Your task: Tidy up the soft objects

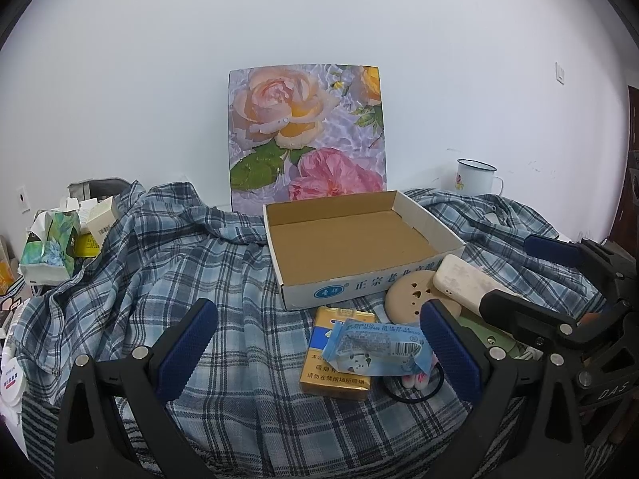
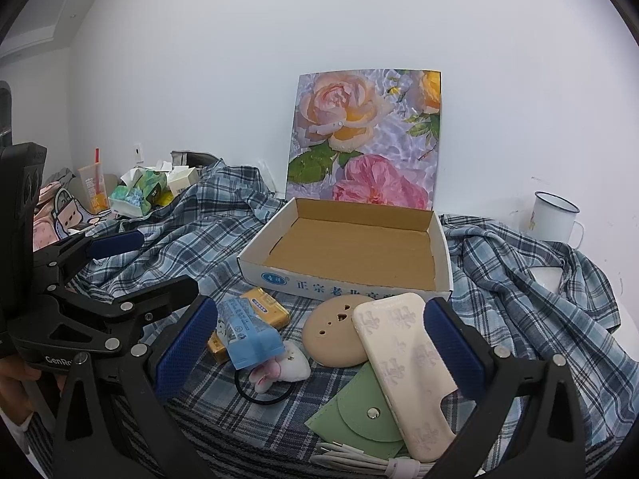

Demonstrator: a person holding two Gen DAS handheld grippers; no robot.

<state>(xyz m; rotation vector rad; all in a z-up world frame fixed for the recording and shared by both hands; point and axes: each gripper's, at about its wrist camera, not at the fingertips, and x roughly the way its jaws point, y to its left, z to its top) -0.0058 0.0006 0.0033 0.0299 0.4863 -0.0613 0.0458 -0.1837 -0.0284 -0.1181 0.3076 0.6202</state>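
An empty cardboard box (image 1: 351, 239) (image 2: 351, 247) sits on a plaid cloth. In front of it lie a gold pack (image 1: 335, 371) with a blue packet (image 1: 375, 345) across it, a plush bunny hair tie (image 2: 279, 369), a beige round disc (image 2: 331, 329), a cream phone case (image 2: 403, 367) and a green pouch (image 2: 359, 415). My left gripper (image 1: 318, 311) hovers open above the gold pack and blue packet, touching neither. My right gripper (image 2: 321, 307) stands open above the disc and phone case, holding nothing.
A floral board (image 1: 307, 131) leans on the wall behind the box. A white enamel mug (image 2: 553, 215) stands at the right. Tissue packs and small boxes (image 1: 52, 243) crowd the left edge. A white cable (image 2: 359, 463) lies at the front.
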